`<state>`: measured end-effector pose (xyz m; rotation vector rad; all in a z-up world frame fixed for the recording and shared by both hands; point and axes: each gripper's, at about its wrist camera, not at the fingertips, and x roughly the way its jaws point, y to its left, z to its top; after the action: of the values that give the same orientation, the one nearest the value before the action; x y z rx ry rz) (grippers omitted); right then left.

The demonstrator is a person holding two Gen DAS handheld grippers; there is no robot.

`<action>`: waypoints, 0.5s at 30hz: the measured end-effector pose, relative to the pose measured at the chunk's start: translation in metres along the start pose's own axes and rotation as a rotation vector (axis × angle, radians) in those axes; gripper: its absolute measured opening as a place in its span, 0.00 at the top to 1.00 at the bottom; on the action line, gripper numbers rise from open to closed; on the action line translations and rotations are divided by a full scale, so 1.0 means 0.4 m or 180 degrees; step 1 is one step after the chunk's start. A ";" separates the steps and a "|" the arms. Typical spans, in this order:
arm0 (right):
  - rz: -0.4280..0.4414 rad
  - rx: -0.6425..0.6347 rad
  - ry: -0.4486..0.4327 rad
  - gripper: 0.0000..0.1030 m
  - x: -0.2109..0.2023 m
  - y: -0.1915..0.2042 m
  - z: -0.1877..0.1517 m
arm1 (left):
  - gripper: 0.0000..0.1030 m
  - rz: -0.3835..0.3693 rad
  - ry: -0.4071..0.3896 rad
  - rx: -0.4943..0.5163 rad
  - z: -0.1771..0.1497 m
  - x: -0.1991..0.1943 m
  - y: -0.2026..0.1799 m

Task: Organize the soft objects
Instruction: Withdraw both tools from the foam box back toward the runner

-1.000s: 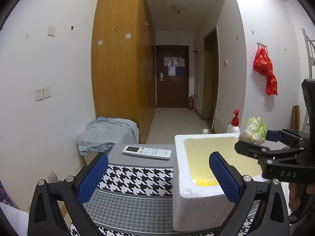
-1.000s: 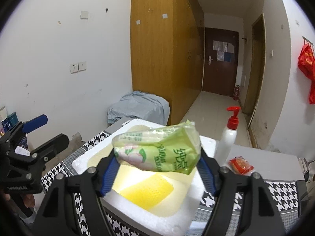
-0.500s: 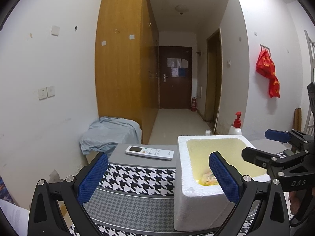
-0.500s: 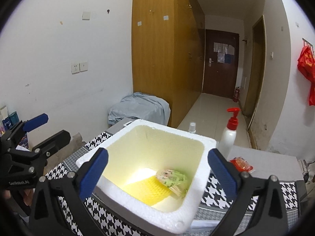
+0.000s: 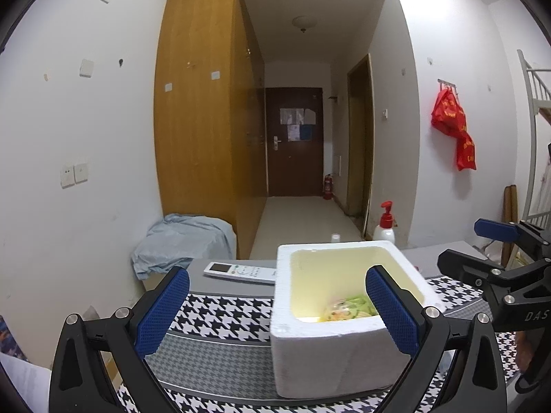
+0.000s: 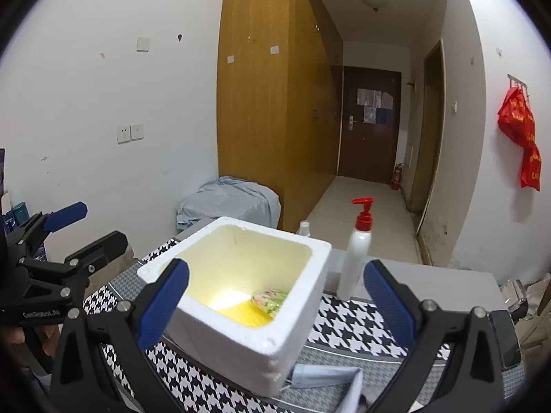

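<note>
The right gripper (image 6: 275, 292) is seen with its jaws spread wide, having just been opening, nothing between them. A green snack packet (image 6: 270, 298) is lodged inside the white foam box (image 6: 241, 337), beside a pump bottle (image 6: 354, 258).

Green packet (image 6: 270, 298) now inside foam box (image 6: 292, 313)

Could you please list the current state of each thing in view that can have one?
White foam box: open-topped, upright on the checked cloth.
Green snack packet: lying inside the box, released.
Right gripper: jaws just opened wide, nothing between them.
Left gripper: jaws open, empty.
White pump bottle with red top: upright beside the box.
Dark door: closed.
</note>
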<state>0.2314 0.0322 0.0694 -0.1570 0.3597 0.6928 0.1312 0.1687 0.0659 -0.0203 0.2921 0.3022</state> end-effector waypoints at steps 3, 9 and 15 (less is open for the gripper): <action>-0.0034 0.0002 -0.0041 0.00 -0.024 -0.012 -0.002 | 0.01 -0.0021 -0.0024 0.0016 0.004 -0.015 -0.017; -0.0114 0.0048 -0.0108 0.00 -0.079 -0.036 -0.009 | 0.01 -0.0069 -0.0049 0.0095 0.007 -0.039 -0.056; -0.0167 0.0063 -0.0190 0.00 -0.135 -0.049 -0.022 | 0.01 -0.0125 -0.0135 0.0140 0.008 -0.084 -0.088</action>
<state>0.2033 -0.0171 0.0817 -0.1263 0.3040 0.6404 0.1121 0.1254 0.0778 0.0235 0.2558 0.2567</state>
